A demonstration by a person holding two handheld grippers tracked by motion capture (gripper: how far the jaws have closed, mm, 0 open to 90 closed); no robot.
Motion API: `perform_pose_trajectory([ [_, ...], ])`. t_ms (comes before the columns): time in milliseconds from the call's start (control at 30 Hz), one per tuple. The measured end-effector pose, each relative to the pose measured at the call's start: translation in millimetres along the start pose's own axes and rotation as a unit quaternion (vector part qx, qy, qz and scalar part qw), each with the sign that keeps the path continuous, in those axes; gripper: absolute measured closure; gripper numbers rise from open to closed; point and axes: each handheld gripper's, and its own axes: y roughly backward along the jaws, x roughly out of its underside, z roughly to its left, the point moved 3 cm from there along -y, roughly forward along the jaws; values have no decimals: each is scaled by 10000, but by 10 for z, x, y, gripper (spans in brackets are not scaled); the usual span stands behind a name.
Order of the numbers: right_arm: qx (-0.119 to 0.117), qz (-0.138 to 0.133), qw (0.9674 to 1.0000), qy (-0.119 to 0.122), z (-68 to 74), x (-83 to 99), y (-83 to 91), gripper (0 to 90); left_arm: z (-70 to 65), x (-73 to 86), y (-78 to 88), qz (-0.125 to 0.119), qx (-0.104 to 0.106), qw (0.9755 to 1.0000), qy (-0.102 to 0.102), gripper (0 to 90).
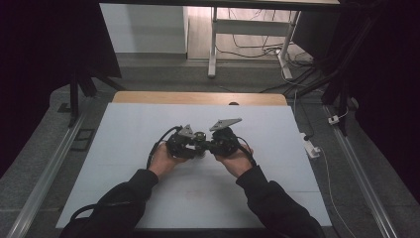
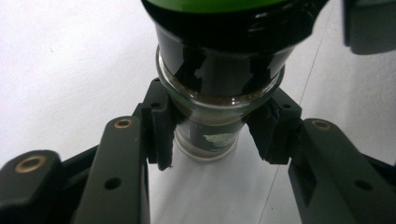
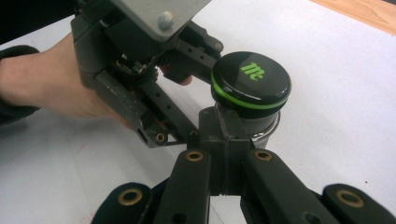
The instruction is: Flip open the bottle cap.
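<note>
The glass jar (image 2: 210, 135) is clamped by the left hand-held gripper (image 2: 212, 135) mid-surface (image 1: 124, 129), far from edges. The right hand-held gripper (image 3: 226, 140) is seen closed beneath the black lid (image 3: 251, 79).

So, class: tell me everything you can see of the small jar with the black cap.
The jar is clear glass holding something dark, standing upright on the white table. Its glossy black cap bears a green ring and green lettering. The left gripper clamps the glass below the cap; the right gripper, jaws shut, sits against its side.

Black sleeves (image 1: 277, 198), black two-jaw grippers with brass-ringed pivots (image 3: 131, 196), grey three-cornered plates (image 1: 225, 123), trailing black cables (image 1: 152, 151).
</note>
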Motion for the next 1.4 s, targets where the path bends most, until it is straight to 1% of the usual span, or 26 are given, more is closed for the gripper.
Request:
perform_pose_trajectory([
  [100, -33, -24, 10000, -21, -9, -14, -5, 900, 0, 0, 0, 4, -1, 10000, 4, 546],
  [333, 27, -63, 10000, 9, -3, -52, -2, 900, 2, 1, 1, 18, -14, 10000, -15, 546],
  [400, 43, -75, 10000, 31, -10, -63, 8, 900, -2, 0, -3, -6, -21, 10000, 8, 546],
  [500, 58, -113, 9999, 13, -30, -83, 24, 900, -15, -3, -15, -93, -27, 9999, 115, 546],
  [533, 58, -125, 9999, 10, -35, -90, 27, 900, -1, 1, -2, -3, -6, 10000, 7, 546],
  [933, 141, -219, 9997, 40, -76, -183, 48, 900, -3, 3, -1, 0, -16, 10000, 0, 546],
  [1267, 189, -337, 9992, 45, -157, -295, 52, 900, 0, 4, 1, 13, -4, 10000, -31, 546],
  [1400, 236, -365, 9991, 0, -205, -333, 37, 900, -1, 4, 1, 15, -11, 10000, -39, 546],
])
